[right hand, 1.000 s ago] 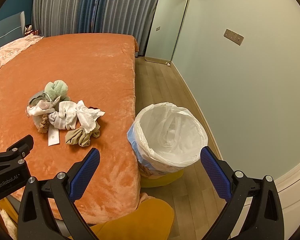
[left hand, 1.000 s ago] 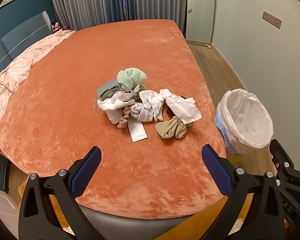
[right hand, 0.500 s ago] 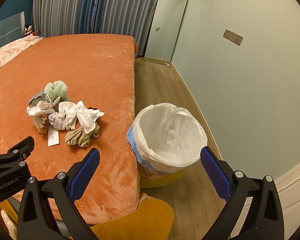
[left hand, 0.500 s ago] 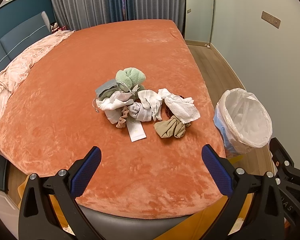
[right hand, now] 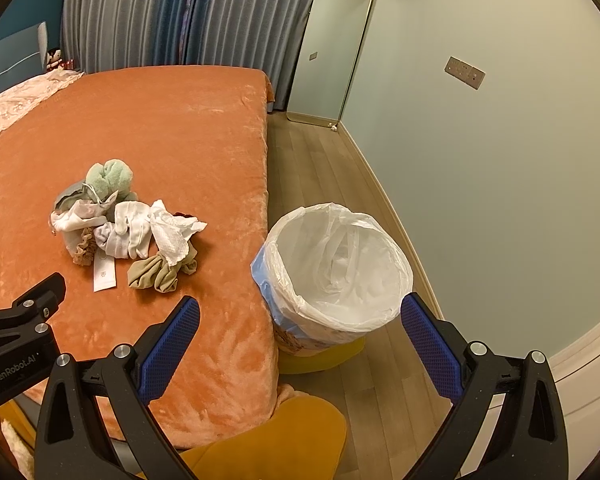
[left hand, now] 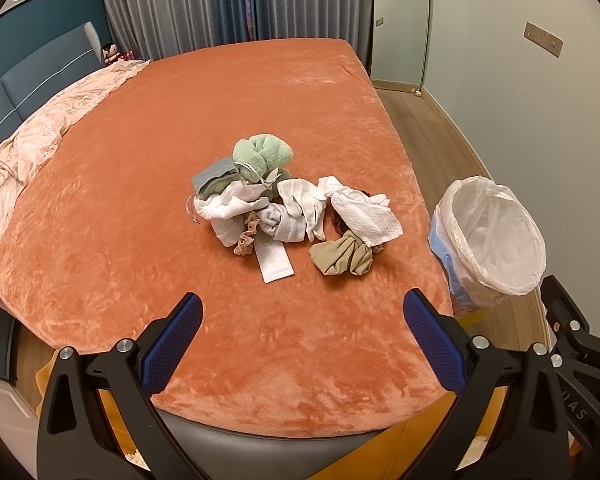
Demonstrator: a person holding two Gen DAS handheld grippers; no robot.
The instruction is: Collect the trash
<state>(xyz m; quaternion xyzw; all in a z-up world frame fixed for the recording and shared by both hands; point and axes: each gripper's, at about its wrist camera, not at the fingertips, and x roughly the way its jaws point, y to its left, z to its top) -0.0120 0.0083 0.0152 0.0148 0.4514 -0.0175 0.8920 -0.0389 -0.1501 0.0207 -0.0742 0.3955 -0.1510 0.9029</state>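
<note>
a: what's hard to read?

b: the pile (left hand: 288, 204) mid-frame on the orange bed (left hand: 180, 120) is a tangle. i can pick out a green towel (left hand: 262, 154) at its top, a white paper towel (left hand: 366, 218) at its right, an olive cloth (left hand: 342, 256) lower right and a white sachet (left hand: 274, 260) at its lower edge. the rest overlaps, can't separate it. my right gripper is cut off at the right edge of the left view.

a: containers?

b: bin (right hand: 336, 276) with a white liner (right hand: 340, 252), on the floor just beside the bed's right edge, centre of the right view. i see only liner inside; its bottom is unclear.

a: grippers?

b: my left gripper (left hand: 300, 344) is spread wide, holding nothing, low in frame over the bed's near edge. my right gripper (right hand: 300, 344) is equally wide apart, bare, framing the bin.
</note>
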